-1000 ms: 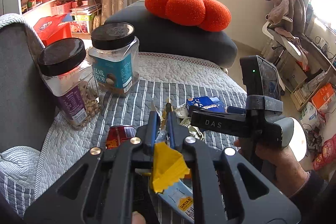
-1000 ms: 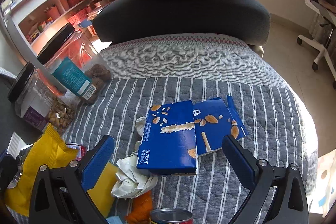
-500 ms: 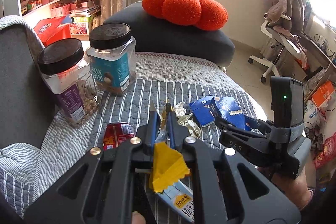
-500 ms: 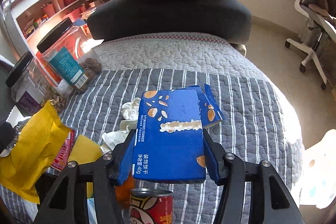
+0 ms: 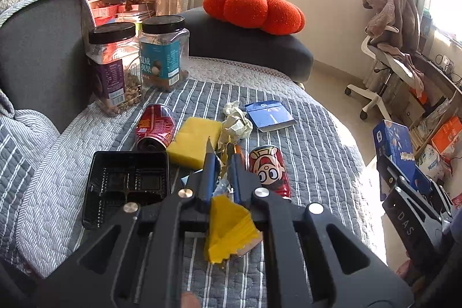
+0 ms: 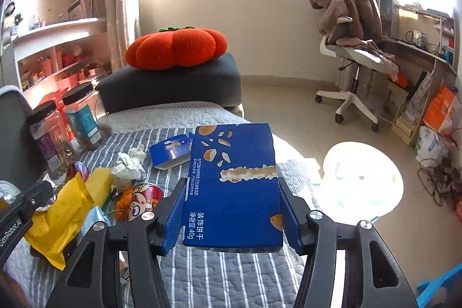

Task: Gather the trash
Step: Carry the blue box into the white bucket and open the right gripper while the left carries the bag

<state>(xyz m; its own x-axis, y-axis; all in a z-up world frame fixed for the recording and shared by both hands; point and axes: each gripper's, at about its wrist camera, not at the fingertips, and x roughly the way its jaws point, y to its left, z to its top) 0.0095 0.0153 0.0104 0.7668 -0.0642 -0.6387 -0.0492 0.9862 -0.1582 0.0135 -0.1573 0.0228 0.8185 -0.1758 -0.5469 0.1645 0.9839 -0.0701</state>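
Note:
My left gripper (image 5: 221, 160) is shut on a yellow snack wrapper (image 5: 228, 230), held above the striped sofa cover; the wrapper also shows in the right wrist view (image 6: 62, 221). My right gripper (image 6: 231, 207) is shut on a blue biscuit box (image 6: 235, 186), lifted off the sofa and seen at the right in the left wrist view (image 5: 397, 146). On the cover lie a second blue box piece (image 5: 270, 116), crumpled paper (image 5: 236, 123), a yellow sponge (image 5: 195, 142), two red cans (image 5: 156, 126) (image 5: 270, 168) and a black plastic tray (image 5: 127, 185).
Two black-lidded snack jars (image 5: 112, 68) (image 5: 164, 51) stand at the sofa's back left. An orange pumpkin cushion (image 5: 254, 10) lies on a dark pillow. An office chair (image 6: 355, 59) and a white round bin opening (image 6: 361, 178) are on the floor to the right.
My right gripper closed on the blue biscuit box and lifted it up and to the right, off the sofa. My left gripper rose and pulled back with the yellow wrapper.

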